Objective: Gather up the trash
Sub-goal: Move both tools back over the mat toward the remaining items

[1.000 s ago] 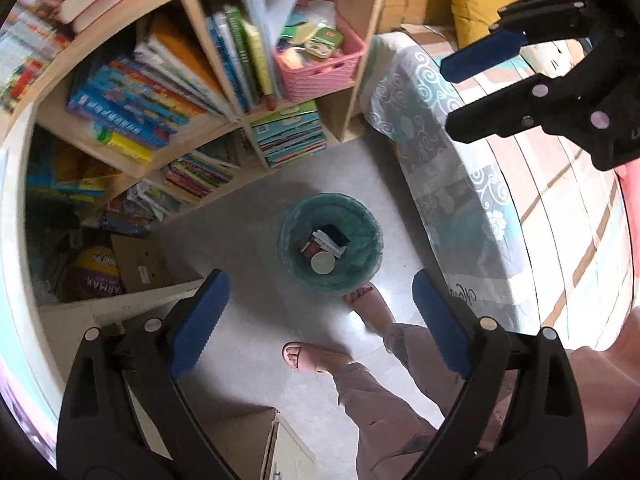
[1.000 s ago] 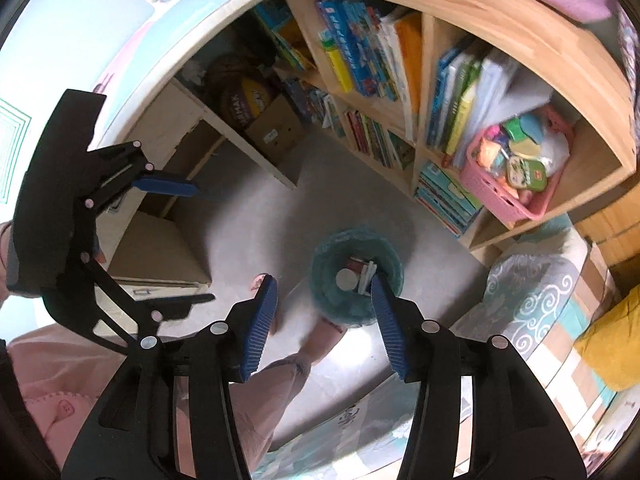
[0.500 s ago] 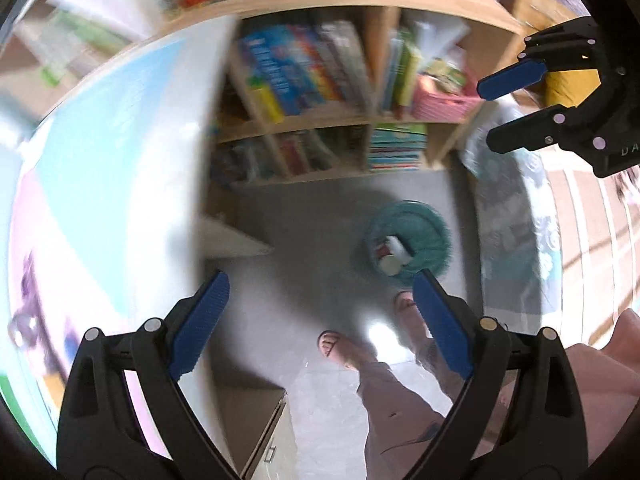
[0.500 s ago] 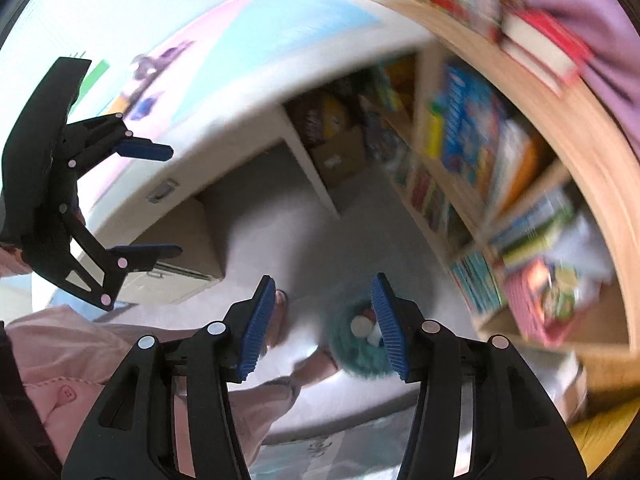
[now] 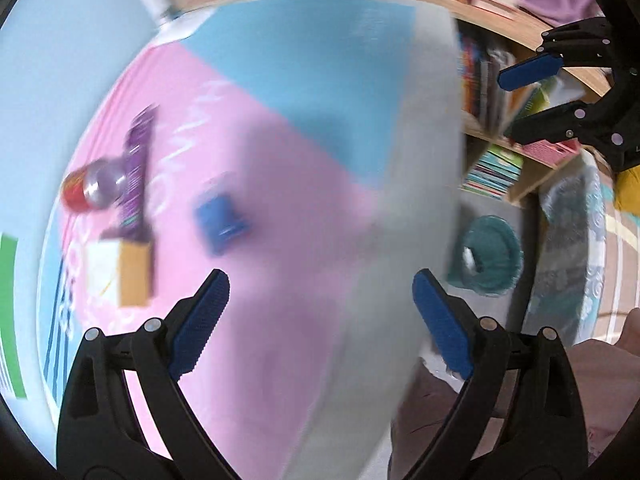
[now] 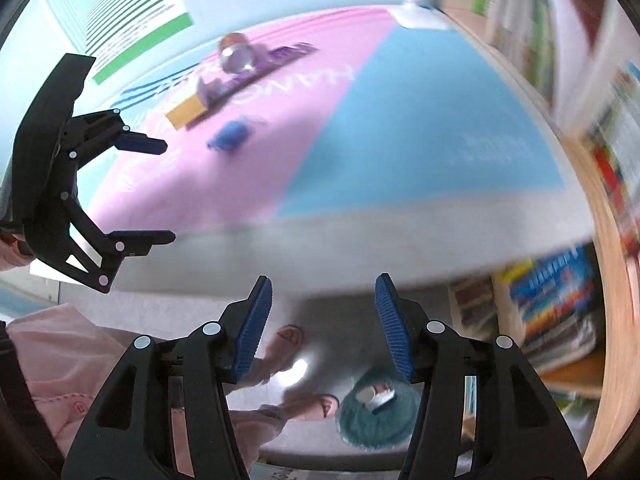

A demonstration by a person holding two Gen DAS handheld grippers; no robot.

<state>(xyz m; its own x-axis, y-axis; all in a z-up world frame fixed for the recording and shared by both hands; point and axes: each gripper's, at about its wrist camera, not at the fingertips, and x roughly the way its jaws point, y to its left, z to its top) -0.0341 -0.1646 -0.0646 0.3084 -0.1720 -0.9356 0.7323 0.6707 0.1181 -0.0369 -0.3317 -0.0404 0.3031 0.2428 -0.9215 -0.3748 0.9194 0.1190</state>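
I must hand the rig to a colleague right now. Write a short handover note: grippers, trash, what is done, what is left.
Left gripper: open, empty.
Right gripper: open, empty.
Teal bin on the floor by the bookshelf holds a few pieces.
Left on the pink-and-blue tabletop: red can, purple wrapper, small carton, blue piece.
Images are blurred; check before grasping.

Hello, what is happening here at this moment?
A person is collecting trash with a two-finger tool in each hand. Both the left tool and the right tool are open and empty. On the pink and blue table lie a red can, a purple wrapper, a small box and a blue item. The green bin on the floor already holds trash.
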